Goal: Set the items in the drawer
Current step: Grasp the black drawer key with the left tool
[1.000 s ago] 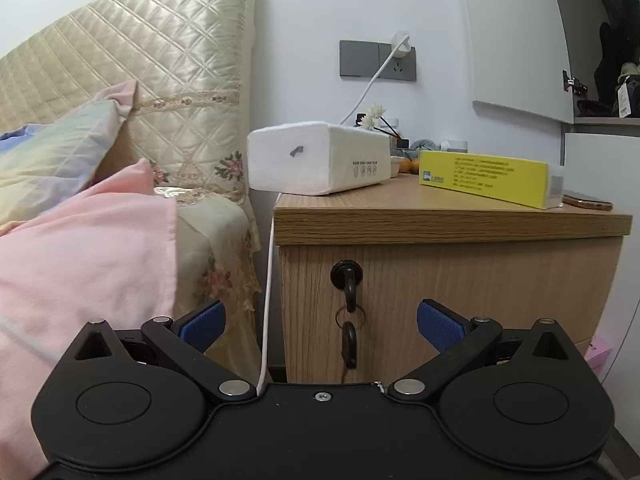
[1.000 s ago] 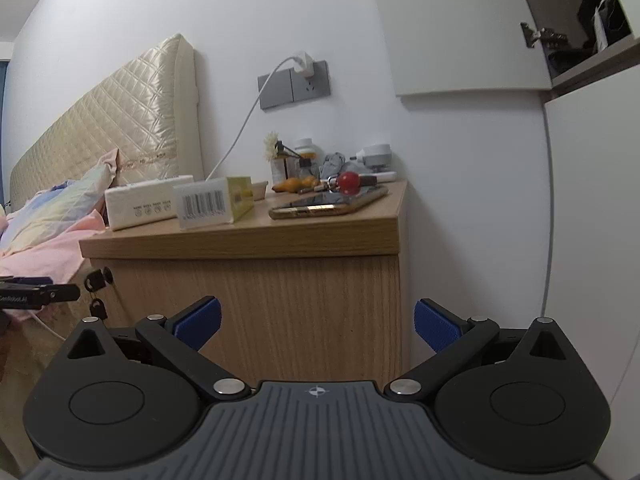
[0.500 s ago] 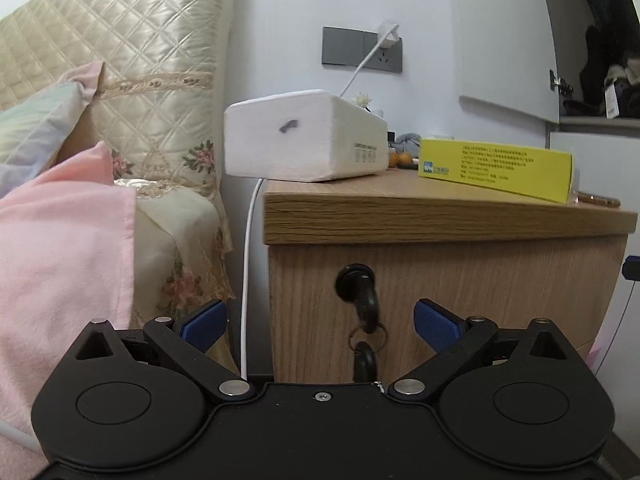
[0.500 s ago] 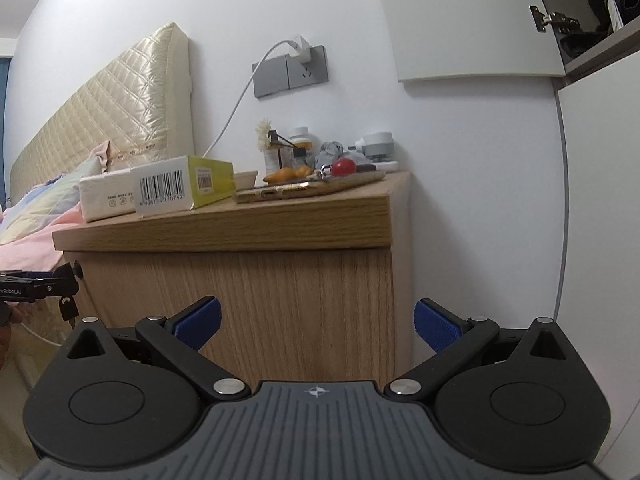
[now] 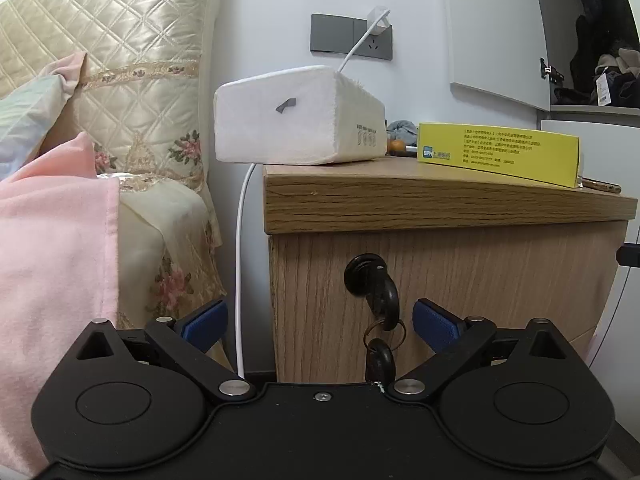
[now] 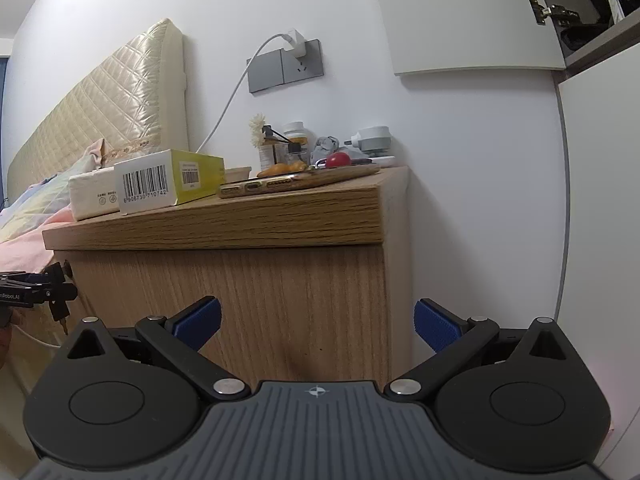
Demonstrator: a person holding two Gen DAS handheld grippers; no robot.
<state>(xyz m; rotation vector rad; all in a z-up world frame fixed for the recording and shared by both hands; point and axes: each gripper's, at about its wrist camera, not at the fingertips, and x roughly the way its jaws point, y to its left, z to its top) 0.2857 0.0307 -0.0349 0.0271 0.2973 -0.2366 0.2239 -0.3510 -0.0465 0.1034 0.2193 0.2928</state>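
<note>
Both my jaws spread wide, nothing held. Left gripper (image 5: 316,320) is low, facing the drawer front (image 5: 460,280), which is shut; the black key (image 5: 378,294) sits in its lock w/ a spare key (image 5: 379,356) dangling between my pads. Best bet, I reckon: close on the key head square, pull straight out, no twist. Right gripper (image 6: 316,324) waits near the nightstand's right corner. Items sit up top: tissue pack (image 5: 298,116) far left, yellow box (image 5: 496,148) right of it, phone (image 6: 298,180) further right. White cable (image 5: 240,264) hangs just left of the drawer & could snag my left pad.
</note>
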